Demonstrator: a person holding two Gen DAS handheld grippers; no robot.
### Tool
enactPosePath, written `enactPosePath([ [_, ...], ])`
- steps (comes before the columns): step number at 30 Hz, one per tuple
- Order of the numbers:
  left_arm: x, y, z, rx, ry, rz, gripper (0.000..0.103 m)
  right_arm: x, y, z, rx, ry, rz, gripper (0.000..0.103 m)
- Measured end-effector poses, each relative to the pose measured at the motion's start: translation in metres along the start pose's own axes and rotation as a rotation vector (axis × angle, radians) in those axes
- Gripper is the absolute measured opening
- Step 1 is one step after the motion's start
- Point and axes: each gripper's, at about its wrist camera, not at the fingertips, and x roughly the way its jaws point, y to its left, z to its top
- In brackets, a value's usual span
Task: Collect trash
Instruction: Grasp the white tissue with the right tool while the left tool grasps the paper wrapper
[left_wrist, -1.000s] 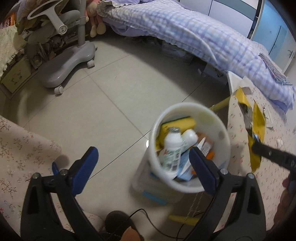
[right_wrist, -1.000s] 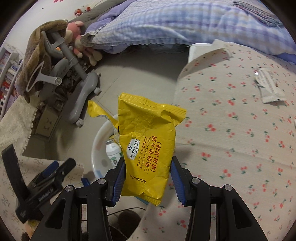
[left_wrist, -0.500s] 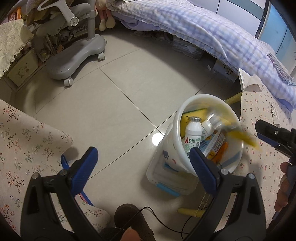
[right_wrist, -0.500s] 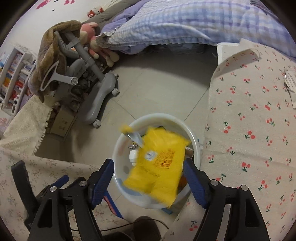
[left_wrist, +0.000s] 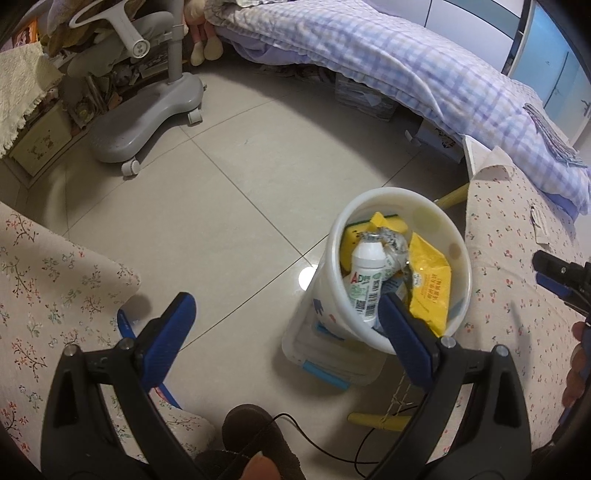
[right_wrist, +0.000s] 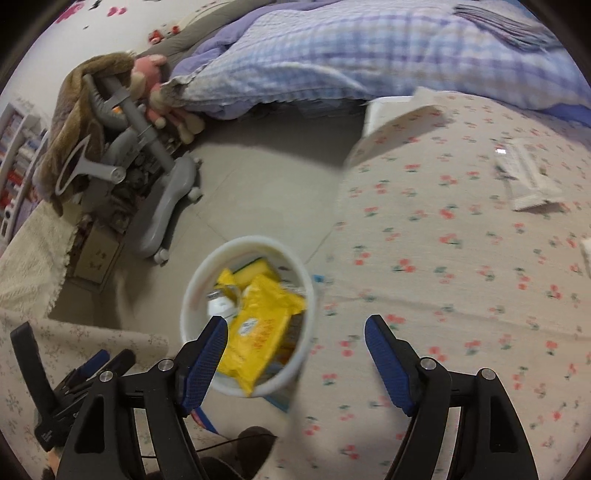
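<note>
A white trash bucket (left_wrist: 460, 236) stands on the tiled floor beside the cherry-print table; it also shows in the right wrist view (right_wrist: 192, 291). A yellow snack bag (left_wrist: 430, 280) lies inside it on top of a white bottle (left_wrist: 364, 275) and a yellow sponge; the bag shows in the right wrist view (right_wrist: 258, 325) too. My left gripper (left_wrist: 284, 325) is open and empty above the floor beside the bucket. My right gripper (right_wrist: 295, 350) is open and empty above the bucket's right rim and the table edge. A white wrapper (right_wrist: 528, 181) lies on the table.
A cherry-print tablecloth (right_wrist: 461, 258) covers the table on the right. A floral cloth (left_wrist: 55, 295) covers a surface on the left. A grey chair base (left_wrist: 147, 114) and a checked bed (left_wrist: 406, 62) stand at the back. A clear box (left_wrist: 332, 358) sits under the bucket.
My right gripper opened and let go of the yellow snack bag, which fell into the bucket. The right gripper then swung right toward the table. The left gripper stayed open.
</note>
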Motion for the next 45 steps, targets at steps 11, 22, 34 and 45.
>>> enactPosePath([
  [11,0.0,-0.055,0.009,0.018,0.001,-0.066,0.099,-0.052,-0.129,0.017,0.17,-0.093,-0.256,0.078],
  [22,-0.005,-0.146,0.011,0.136,-0.004,-0.133,0.1,-0.049,-0.22,0.024,0.331,-0.101,-0.301,0.077],
  [34,0.014,-0.211,0.009,0.156,0.056,-0.191,0.1,-0.046,-0.238,0.029,0.293,-0.141,-0.374,0.021],
  [45,0.026,-0.306,0.014,0.257,0.079,-0.291,0.091,-0.11,-0.262,0.016,0.357,-0.159,-0.305,0.02],
])
